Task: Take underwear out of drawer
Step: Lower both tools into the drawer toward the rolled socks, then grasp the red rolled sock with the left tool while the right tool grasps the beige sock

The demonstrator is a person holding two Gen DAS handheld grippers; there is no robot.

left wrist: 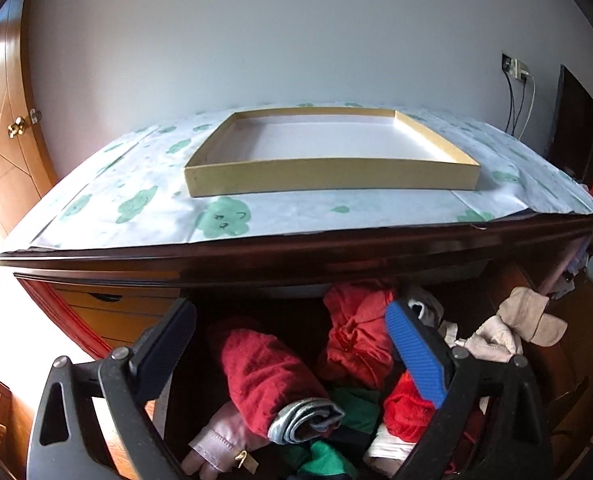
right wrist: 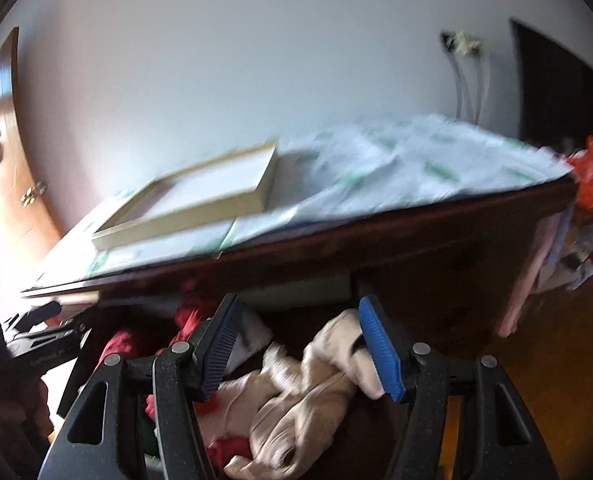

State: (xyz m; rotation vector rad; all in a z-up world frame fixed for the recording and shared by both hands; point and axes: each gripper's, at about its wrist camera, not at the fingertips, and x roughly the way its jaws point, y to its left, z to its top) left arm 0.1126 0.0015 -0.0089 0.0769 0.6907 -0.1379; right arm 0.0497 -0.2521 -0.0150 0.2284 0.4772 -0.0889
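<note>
The open drawer [left wrist: 552, 364] holds a heap of clothes. In the left wrist view a dark red roll [left wrist: 268, 376] with a grey band lies in the middle, a red-orange garment [left wrist: 356, 332] behind it, and a beige garment [left wrist: 512, 328] at the right. My left gripper [left wrist: 292, 340] is open and empty above the red clothes. In the blurred right wrist view my right gripper [right wrist: 300, 340] is open over the beige garment [right wrist: 296, 400], its blue finger [right wrist: 378, 350] at the cloth's upper edge. The left gripper [right wrist: 36, 332] shows at the far left.
A shallow tan cardboard tray [left wrist: 332, 178] sits on a white cloth with green prints [left wrist: 144, 204] atop the dark wooden dresser [left wrist: 296, 252]. A wooden door [left wrist: 4, 136] is at left. Cables [left wrist: 520, 100] hang from a wall socket; a dark screen [left wrist: 576, 128] stands at right.
</note>
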